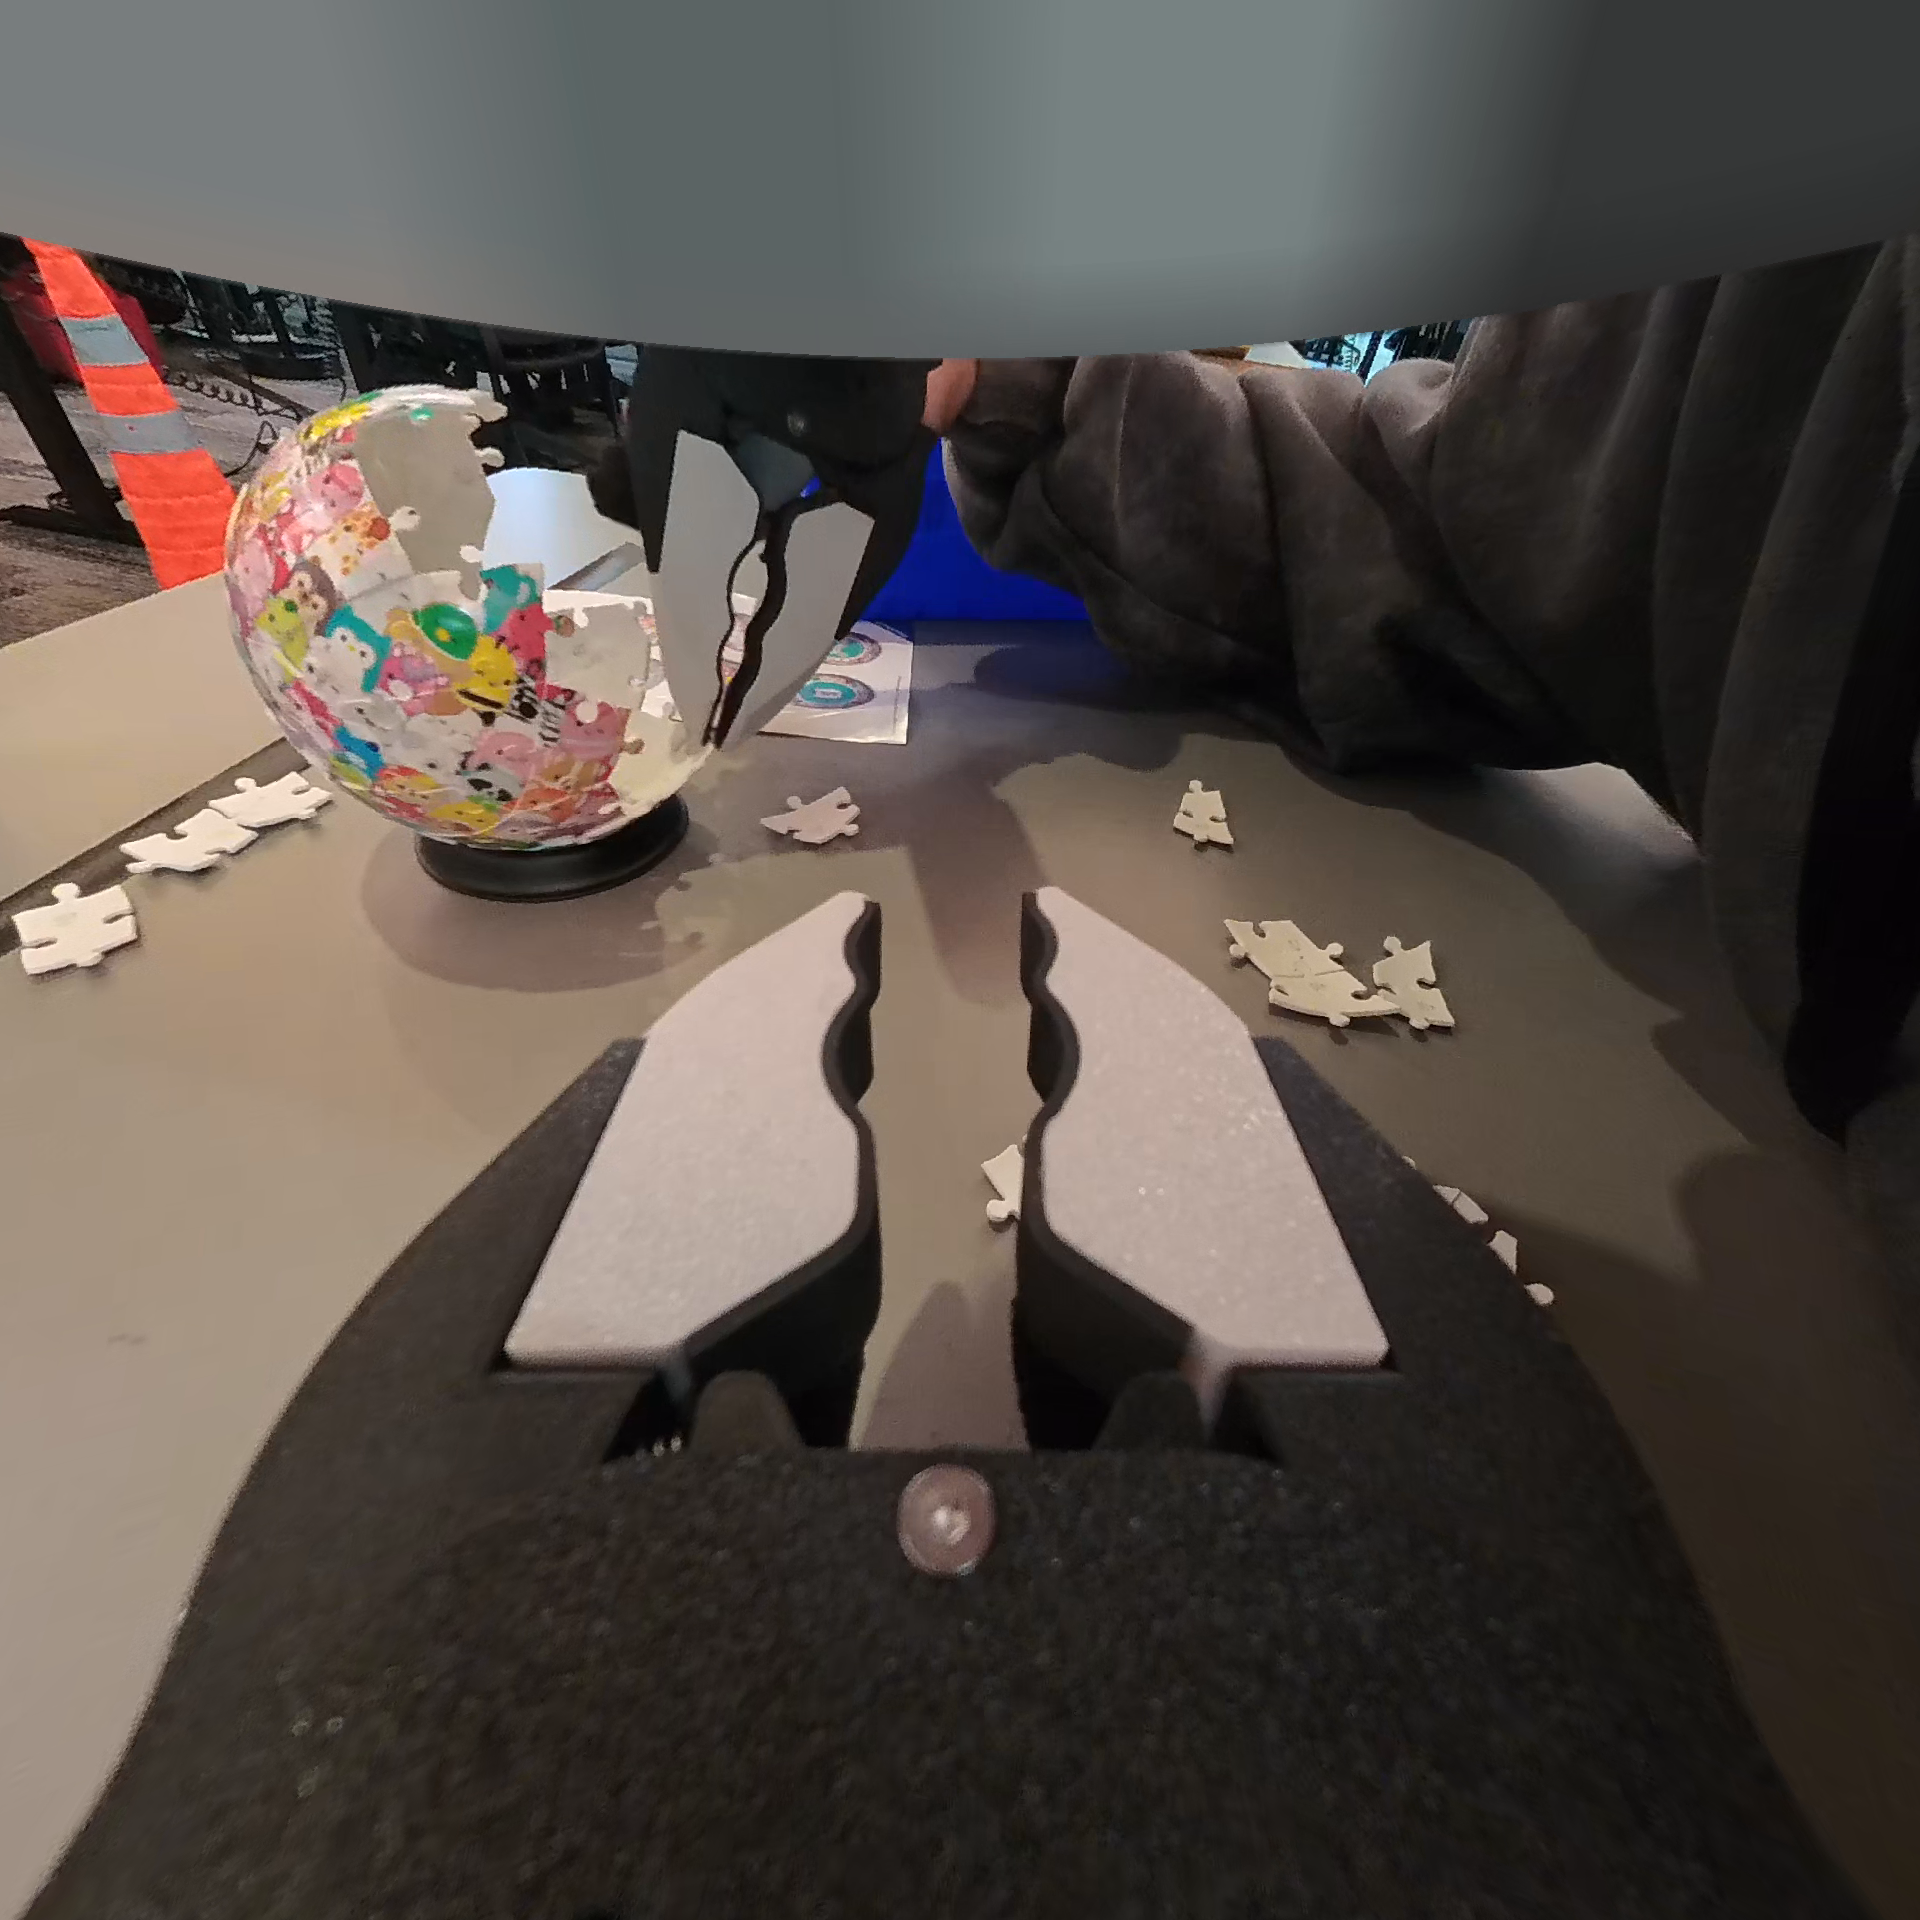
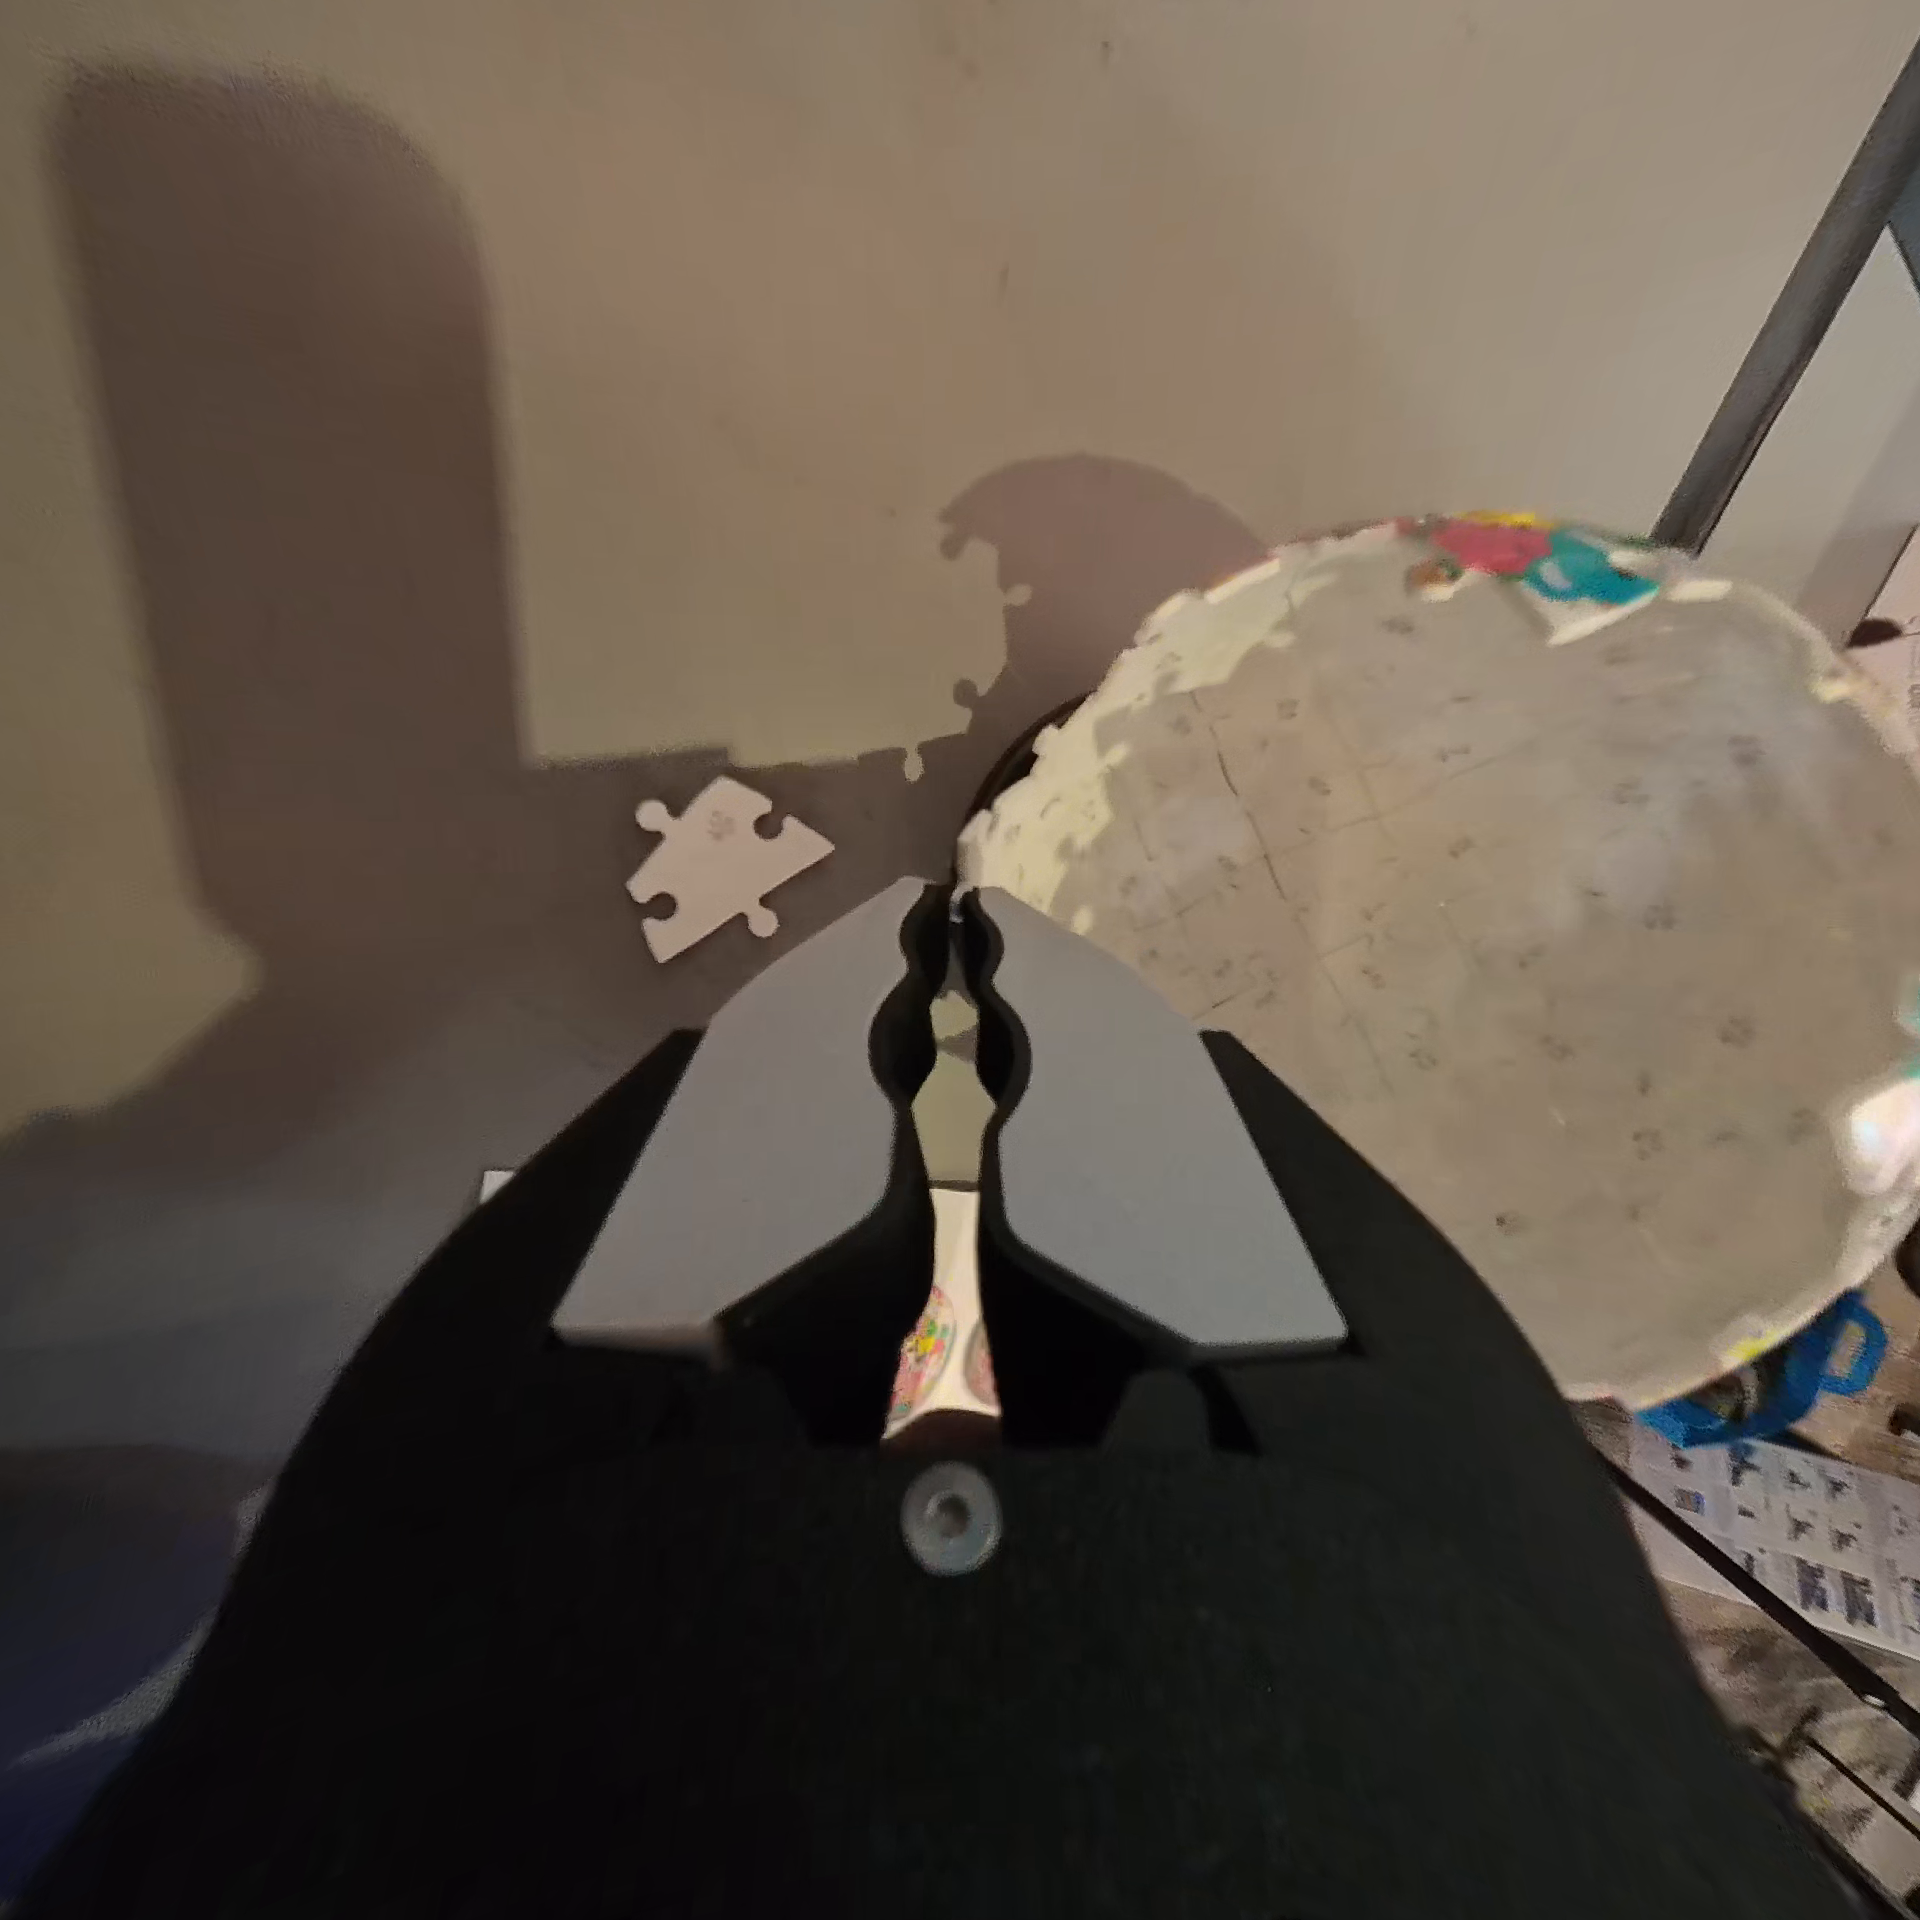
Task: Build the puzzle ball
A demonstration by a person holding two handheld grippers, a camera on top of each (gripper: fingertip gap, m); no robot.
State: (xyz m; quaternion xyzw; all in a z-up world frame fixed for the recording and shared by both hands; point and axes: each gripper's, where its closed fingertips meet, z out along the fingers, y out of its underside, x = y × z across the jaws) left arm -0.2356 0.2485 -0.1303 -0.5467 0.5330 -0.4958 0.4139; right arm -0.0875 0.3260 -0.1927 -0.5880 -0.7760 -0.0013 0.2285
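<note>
The puzzle ball (image 1: 416, 644) is a part-built sphere with colourful cartoon pieces, open at the top and right side. It rests on a black ring stand (image 1: 551, 862) on a grey table (image 1: 312, 1143). My left gripper (image 1: 951, 914) is open and empty, low over the table in front of the ball. My right gripper (image 1: 729, 727) is shut, tips down at the ball's lower right edge. In the right wrist view the tips of the right gripper (image 2: 945, 899) touch the rim of the ball's pale inner shell (image 2: 1455, 935). I see no piece between them. White loose pieces (image 1: 816, 816) lie face down nearby.
More loose pieces lie left (image 1: 78, 925), right (image 1: 1330, 971) and under my left gripper (image 1: 1008, 1184); one lies by the ball (image 2: 727, 883). A sheet with round pictures (image 1: 862, 675) lies behind the ball. A person's dark sleeve (image 1: 1455, 540) fills the right. An orange striped object (image 1: 135, 416) stands far left. The left gripper's tips are roughly 20 cm from the right gripper's.
</note>
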